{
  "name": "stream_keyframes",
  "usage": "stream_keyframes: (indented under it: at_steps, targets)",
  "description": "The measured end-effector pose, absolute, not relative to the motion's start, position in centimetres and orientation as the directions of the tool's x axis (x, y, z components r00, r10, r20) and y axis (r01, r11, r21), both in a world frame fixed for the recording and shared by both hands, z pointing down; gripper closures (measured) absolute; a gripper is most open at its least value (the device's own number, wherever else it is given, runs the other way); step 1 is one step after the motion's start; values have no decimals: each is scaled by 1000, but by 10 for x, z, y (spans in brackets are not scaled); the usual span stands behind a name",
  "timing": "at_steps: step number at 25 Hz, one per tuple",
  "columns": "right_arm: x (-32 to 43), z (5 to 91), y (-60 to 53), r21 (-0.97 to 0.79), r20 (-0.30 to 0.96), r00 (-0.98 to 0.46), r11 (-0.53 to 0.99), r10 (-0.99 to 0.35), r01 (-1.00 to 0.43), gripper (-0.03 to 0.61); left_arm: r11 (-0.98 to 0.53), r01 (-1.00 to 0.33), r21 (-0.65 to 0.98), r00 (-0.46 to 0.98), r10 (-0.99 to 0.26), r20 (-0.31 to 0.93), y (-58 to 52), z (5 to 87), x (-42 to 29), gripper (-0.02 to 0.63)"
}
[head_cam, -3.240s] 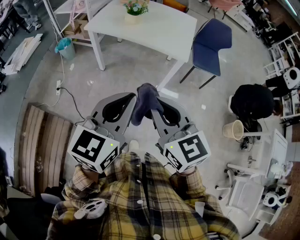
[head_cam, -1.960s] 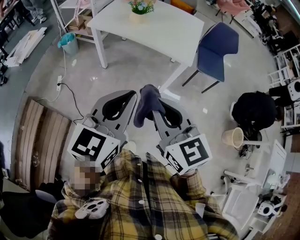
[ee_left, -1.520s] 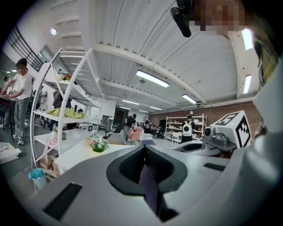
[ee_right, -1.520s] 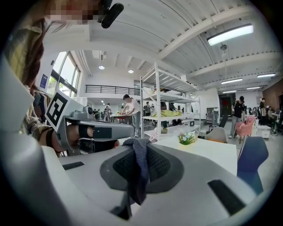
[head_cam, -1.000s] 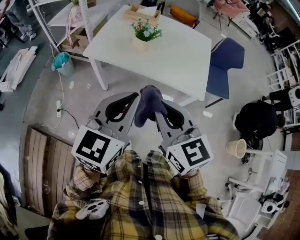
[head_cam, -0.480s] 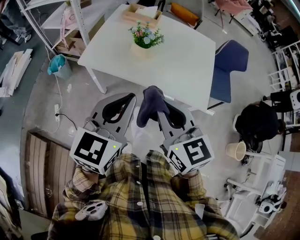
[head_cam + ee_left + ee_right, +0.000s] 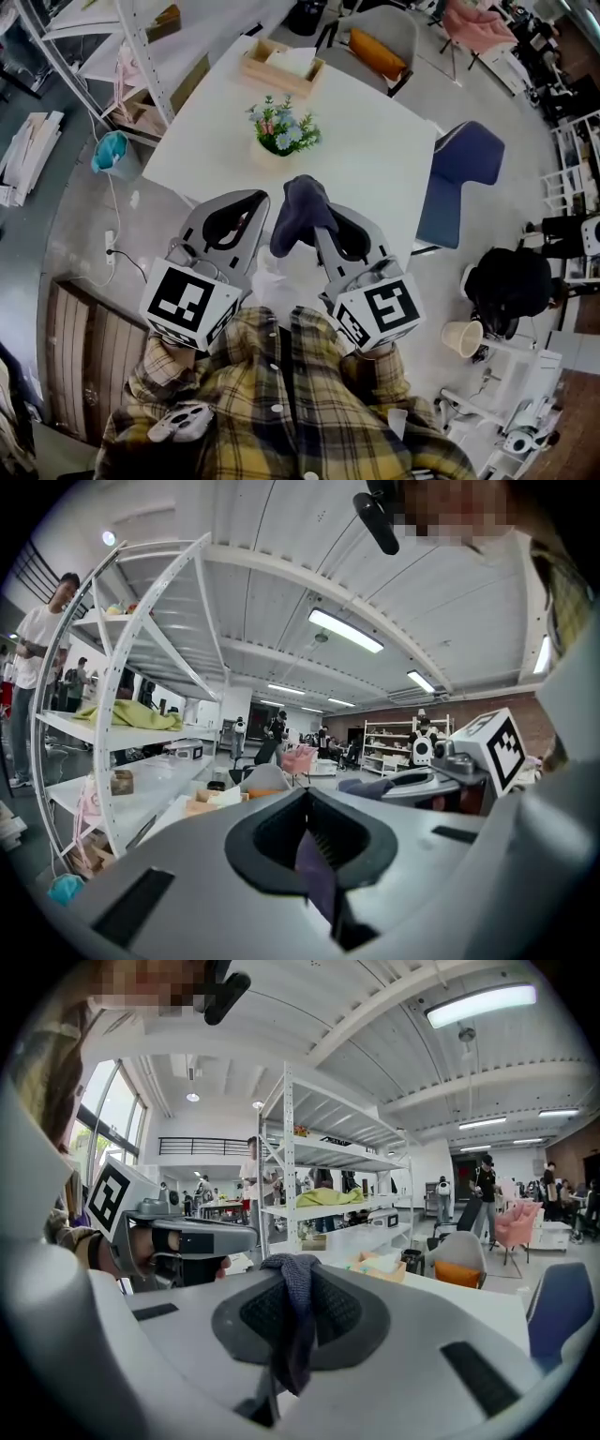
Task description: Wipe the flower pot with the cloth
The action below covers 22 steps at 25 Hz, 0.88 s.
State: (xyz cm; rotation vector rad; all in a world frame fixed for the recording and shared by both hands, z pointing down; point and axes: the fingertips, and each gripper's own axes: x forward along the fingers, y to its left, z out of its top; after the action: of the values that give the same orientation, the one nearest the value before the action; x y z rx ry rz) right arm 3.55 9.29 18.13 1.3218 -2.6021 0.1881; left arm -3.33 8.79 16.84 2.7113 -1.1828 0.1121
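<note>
Head view looks steeply down; gripper views look level, sharing the table (image 7: pixel 375 159)

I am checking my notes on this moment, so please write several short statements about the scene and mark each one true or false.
1. The right tool is shut on the dark cloth. True.
2. The dark cloth touches the flower pot. False: a gap shows between them.
3. The flower pot stands on the white table. True.
4. The blue chair is at the table's left in the head view. False: it is at the right.
5. The wooden box lies on the floor. False: it rests on the table.
</note>
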Motion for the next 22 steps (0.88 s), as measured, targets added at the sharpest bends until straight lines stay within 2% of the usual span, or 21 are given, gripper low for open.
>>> stream_keyframes:
  at_steps: [11, 22]
  targets:
    - [97, 188, -23, -27, 277, -558, 574, -782, -819, 563, -626, -768, 136, 640, -748, 174, -26, 178, -1, 606]
    - [108, 216, -56, -72, 346, -524, 535, -778, -842, 563, -613, -775, 154, 631, -735, 247, -65, 209, -11, 606]
